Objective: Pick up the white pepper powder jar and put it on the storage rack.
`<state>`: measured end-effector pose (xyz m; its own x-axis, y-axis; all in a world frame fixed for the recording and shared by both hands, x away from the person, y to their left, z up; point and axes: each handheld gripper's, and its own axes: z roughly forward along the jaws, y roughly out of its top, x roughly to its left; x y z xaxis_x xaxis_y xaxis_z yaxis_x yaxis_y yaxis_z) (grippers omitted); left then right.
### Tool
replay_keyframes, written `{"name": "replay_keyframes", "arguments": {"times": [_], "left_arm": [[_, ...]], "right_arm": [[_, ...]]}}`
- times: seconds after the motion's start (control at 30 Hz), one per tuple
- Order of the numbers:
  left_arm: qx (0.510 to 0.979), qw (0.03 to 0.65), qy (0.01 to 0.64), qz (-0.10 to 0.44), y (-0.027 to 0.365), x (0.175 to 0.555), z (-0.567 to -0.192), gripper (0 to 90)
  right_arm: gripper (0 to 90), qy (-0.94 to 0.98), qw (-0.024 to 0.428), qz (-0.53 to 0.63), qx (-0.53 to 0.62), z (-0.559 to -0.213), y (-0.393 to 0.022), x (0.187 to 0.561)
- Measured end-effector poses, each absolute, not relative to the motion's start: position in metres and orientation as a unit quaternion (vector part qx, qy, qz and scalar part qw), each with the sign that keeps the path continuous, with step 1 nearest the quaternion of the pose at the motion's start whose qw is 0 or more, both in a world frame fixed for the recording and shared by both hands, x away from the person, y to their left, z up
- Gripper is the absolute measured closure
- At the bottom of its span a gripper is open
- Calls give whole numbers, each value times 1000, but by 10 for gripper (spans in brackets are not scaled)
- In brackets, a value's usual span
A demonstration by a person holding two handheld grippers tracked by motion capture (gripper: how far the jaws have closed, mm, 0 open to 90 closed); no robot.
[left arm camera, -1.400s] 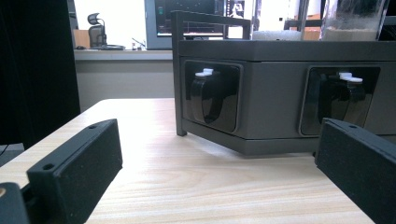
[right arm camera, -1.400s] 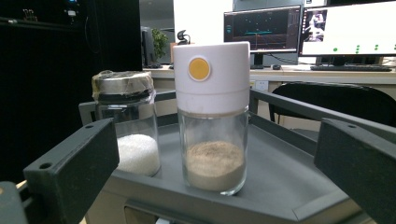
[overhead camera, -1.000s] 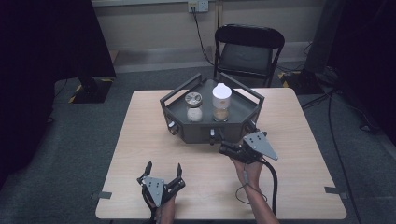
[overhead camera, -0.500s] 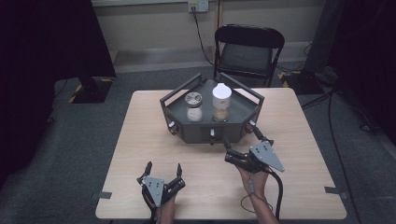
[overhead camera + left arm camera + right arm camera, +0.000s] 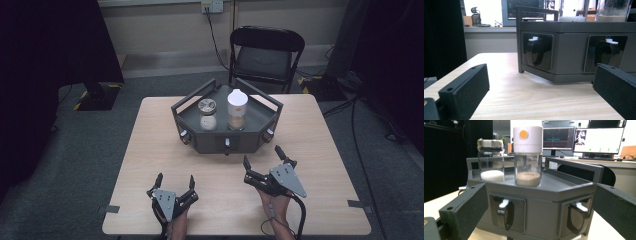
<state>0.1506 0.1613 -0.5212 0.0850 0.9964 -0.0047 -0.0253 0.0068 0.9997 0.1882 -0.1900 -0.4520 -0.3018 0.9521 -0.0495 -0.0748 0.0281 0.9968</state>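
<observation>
A dark grey tray with rail handles stands mid-table. On it are a metal-lidded glass jar of white powder and a taller white-capped jar of brown powder. The tray's front faces carry small black latches with white tips. My right gripper is open just in front of the tray's front right face, with empty jaws. My left gripper is open and empty near the front edge of the table, facing the tray's front left corner.
The wooden table has bare room left and right of the tray. A black folding chair stands behind the table. Cables lie on the floor at right. Monitors show far behind the tray.
My right gripper has drawn back from the tray toward the near edge, staying open. The left gripper has stayed where it was.
</observation>
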Motion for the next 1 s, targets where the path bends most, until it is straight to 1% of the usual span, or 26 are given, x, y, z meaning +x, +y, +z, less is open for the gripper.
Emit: {"name": "replay_keyframes", "arguments": {"times": [0.6, 1.0], "left_arm": [[512, 528, 474, 484, 161, 151, -521, 1], [512, 528, 474, 484, 161, 150, -521, 0]], "right_arm": [[0, 559, 450, 572, 397, -471, -198, 171], [0, 558, 446, 566, 413, -487, -201, 162]]}}
